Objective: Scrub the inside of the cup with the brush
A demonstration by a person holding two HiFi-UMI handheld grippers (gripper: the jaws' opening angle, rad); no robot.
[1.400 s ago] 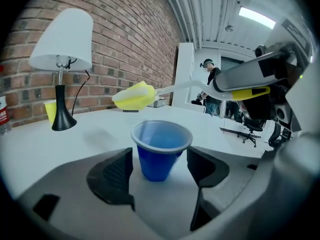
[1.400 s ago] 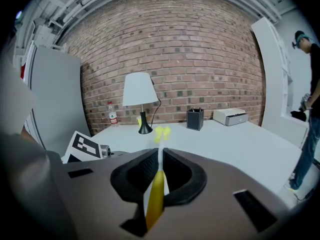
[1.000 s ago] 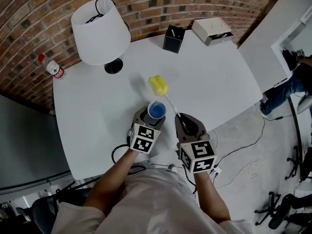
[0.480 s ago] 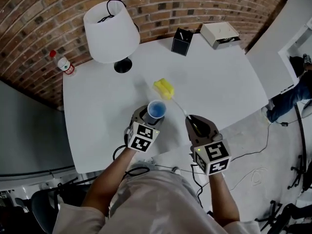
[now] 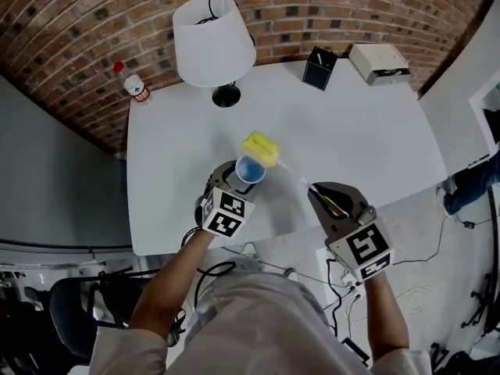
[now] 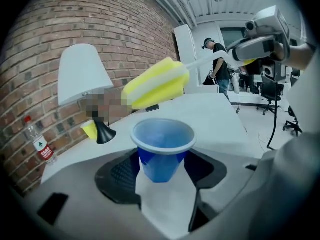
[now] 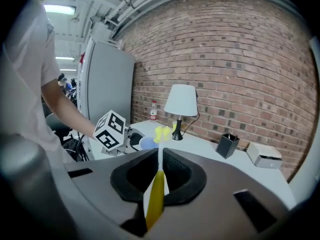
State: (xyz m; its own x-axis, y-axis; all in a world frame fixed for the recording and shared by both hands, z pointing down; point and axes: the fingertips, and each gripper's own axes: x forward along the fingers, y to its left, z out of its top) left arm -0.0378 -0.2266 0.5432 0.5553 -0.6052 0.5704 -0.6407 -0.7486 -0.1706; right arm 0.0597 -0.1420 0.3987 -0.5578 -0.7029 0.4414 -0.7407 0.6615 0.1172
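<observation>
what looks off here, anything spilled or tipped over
Nothing stands out. The blue cup sits upright in the left gripper; the brush in the right gripper hovers by its rim, not inside. Lamp and bottle stand upright, no spill on the table.

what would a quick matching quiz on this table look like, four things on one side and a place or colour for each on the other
Things:
1 blue cup
2 brush
3 lamp
4 water bottle

Matches:
a white shade, black base
b handle clamped in the right gripper
c red cap
d gripped by the left gripper

Pairs: 1-d, 2-b, 3-a, 4-c
</observation>
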